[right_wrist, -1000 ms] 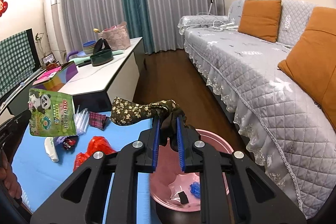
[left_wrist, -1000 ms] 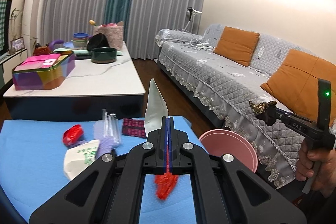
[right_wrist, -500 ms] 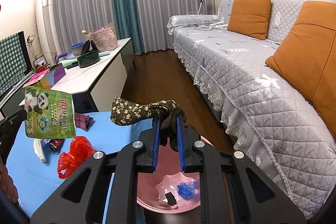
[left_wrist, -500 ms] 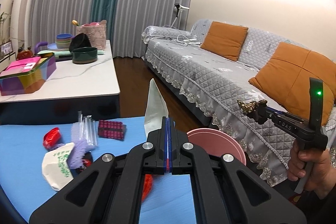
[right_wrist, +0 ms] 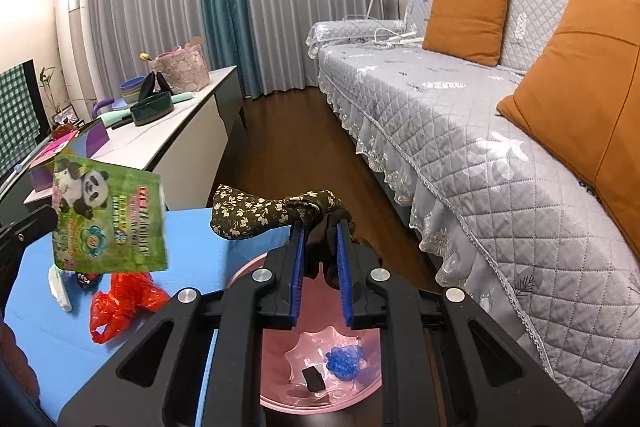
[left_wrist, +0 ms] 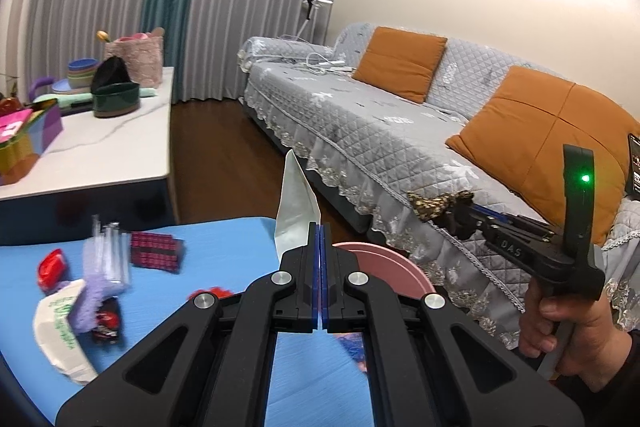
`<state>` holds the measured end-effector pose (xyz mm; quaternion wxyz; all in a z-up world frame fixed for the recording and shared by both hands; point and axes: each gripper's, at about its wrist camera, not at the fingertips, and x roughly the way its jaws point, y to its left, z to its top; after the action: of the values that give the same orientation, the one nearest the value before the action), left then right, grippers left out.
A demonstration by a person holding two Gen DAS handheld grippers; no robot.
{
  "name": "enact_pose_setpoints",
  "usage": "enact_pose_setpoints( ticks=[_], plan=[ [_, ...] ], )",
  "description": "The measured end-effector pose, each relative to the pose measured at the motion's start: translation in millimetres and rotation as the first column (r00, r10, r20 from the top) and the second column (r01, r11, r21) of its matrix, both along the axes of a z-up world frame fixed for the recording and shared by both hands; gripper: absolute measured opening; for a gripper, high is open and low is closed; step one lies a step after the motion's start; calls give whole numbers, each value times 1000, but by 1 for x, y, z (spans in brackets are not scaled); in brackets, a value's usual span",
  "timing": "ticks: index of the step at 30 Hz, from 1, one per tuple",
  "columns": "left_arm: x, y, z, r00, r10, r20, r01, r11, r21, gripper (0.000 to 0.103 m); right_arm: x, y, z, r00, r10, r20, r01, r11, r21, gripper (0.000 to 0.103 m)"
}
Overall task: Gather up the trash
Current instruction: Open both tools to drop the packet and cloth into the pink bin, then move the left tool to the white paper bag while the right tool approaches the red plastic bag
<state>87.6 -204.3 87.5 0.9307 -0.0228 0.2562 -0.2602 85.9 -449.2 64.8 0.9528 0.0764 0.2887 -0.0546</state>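
While both hands have drifted toward the pink bin (right_wrist: 320,383), the left gripper (left_wrist: 320,239) stays clamped on the green pouch (right_wrist: 108,215) and the right gripper (right_wrist: 320,247) pinches the floral cloth (right_wrist: 256,215) directly above it, so both drops look near.

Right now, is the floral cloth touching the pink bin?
Apart. The right wrist view shows the floral cloth clamped in the right gripper, hanging above the pink bin.

You had two orange cushions (right_wrist: 466,21) on the sofa (right_wrist: 460,131), one pink bin (right_wrist: 320,379) beside it, and two bits of trash (right_wrist: 330,367) inside that bin.
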Motion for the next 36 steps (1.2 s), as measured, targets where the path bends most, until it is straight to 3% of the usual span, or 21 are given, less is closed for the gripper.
enact_pose_setpoints(
  ticks=[10,20,23,24,26,28,36],
  plan=[
    [22,-49,-34,996,-58,-71,59,998,22,0,10,-10,-12,1000,-15,-25,15,1000,9,16],
    [33,-71,-58,990,-79,-121,85,996,42,0,12,-16,-17,999,-27,-39,28,999,24,17],
    [35,-75,-61,985,-99,-142,107,993,44,1,14,-17,-17,998,-32,-44,33,999,18,25],
    [36,-75,-62,985,-94,-148,102,994,49,1,14,-17,-17,998,-38,-46,38,999,13,38],
    [35,-71,-63,984,-82,-159,90,995,48,11,12,-17,-16,998,-58,-36,58,998,5,54],
    [31,-62,-60,986,-58,-156,67,997,48,29,12,-17,-14,997,-63,-32,63,998,7,55],
    [10,-9,-42,990,17,-140,-9,998,57,29,11,2,-3,999,-32,-7,32,999,20,56]
  ],
)
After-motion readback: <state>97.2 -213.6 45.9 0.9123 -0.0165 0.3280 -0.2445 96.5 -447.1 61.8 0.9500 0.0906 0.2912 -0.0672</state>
